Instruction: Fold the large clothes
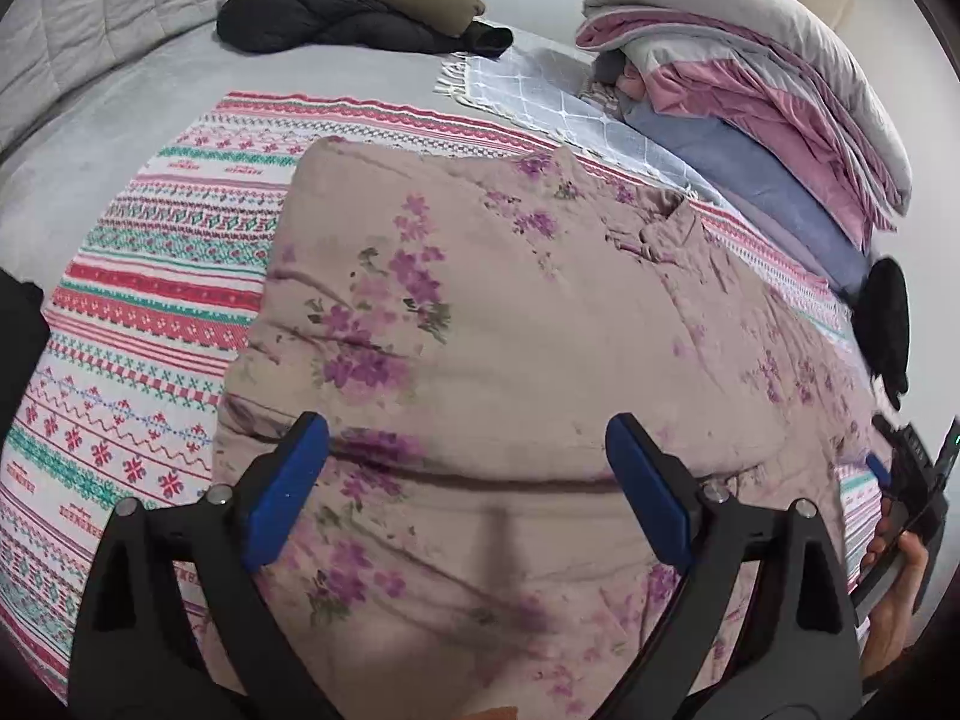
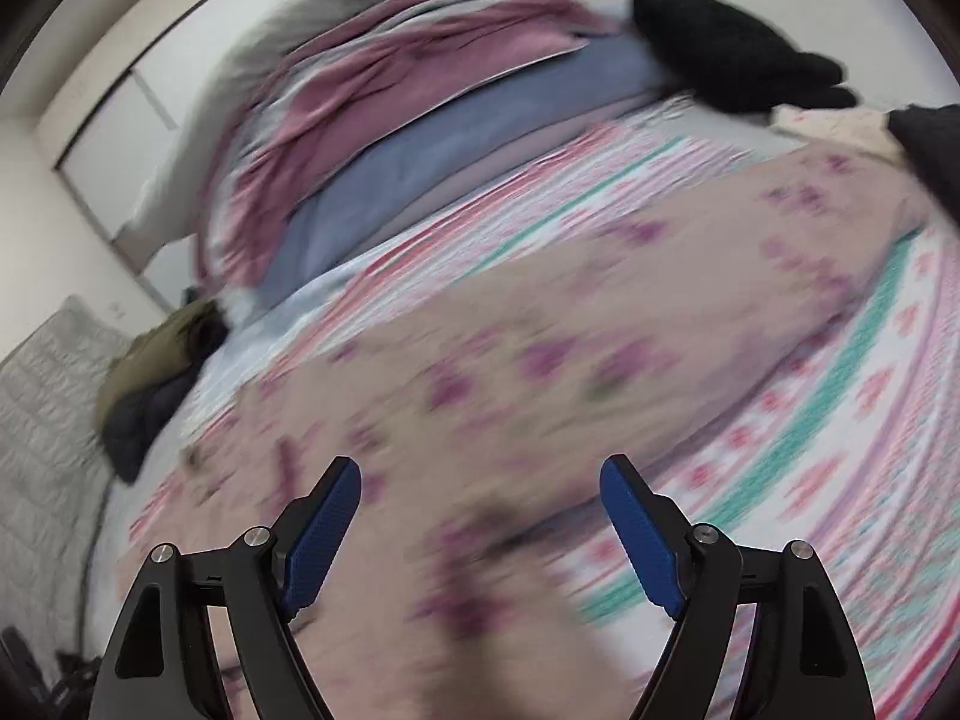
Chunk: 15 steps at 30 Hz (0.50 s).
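Observation:
A padded dusty-pink garment with purple flowers [image 1: 480, 330] lies flat on a striped red, teal and white blanket [image 1: 150, 312] on the bed. My left gripper [image 1: 468, 480] hovers just above its near part, open and empty. The right gripper [image 1: 900, 480] shows at the right edge of the left wrist view, held in a hand. In the right wrist view, which is motion-blurred, the right gripper [image 2: 480, 516] is open and empty above the same garment [image 2: 510, 360].
A pile of folded quilts, pink, grey and blue [image 1: 750, 90], sits at the far right. A dark and olive jacket heap [image 1: 360, 6] lies at the bed's far side. A black item [image 1: 882, 324] lies at the right edge. A grey tasselled cloth [image 1: 540, 90] lies beyond the blanket.

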Available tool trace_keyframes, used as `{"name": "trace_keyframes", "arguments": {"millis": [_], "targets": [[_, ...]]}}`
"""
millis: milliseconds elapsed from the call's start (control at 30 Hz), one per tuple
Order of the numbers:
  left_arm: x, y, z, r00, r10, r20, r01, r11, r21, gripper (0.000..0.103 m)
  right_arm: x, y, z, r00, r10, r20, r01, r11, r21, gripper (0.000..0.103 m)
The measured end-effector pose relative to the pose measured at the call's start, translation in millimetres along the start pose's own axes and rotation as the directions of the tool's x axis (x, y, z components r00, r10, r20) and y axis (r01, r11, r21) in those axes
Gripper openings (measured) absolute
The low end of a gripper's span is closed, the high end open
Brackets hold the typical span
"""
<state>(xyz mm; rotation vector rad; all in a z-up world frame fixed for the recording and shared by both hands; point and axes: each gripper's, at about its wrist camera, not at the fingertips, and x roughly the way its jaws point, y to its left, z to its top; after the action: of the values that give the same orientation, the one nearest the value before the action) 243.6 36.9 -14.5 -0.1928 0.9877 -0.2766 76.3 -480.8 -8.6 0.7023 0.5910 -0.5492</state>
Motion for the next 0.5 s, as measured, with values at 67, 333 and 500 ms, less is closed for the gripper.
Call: {"name": "trace_keyframes", "arguments": {"millis": [67, 333, 500], "targets": [[1.0, 5.0, 1.8, 1.0, -0.012, -0.004, 0.012, 0.999, -0.041, 0.093, -1.1, -37.6, 26.4, 0.996, -0.089, 0.026, 0.088, 0.995, 0.042, 0.083], [6.9, 16.3, 7.4, 0.999, 0.019, 0.042, -0.014, 0.993, -0.116, 0.093, 9.1, -169.3, 79.6, 0.938, -0.344, 0.044, 0.329, 0.924, 0.194, 0.083], [14.0, 15.4, 4.6, 0.996, 0.058, 0.067, -0.052, 0.995, -0.084, 0.093, 33.3, -216.9, 94.1, 0.946, -0.325, -0.004, 0.313, 0.908, 0.277, 0.083]]}}
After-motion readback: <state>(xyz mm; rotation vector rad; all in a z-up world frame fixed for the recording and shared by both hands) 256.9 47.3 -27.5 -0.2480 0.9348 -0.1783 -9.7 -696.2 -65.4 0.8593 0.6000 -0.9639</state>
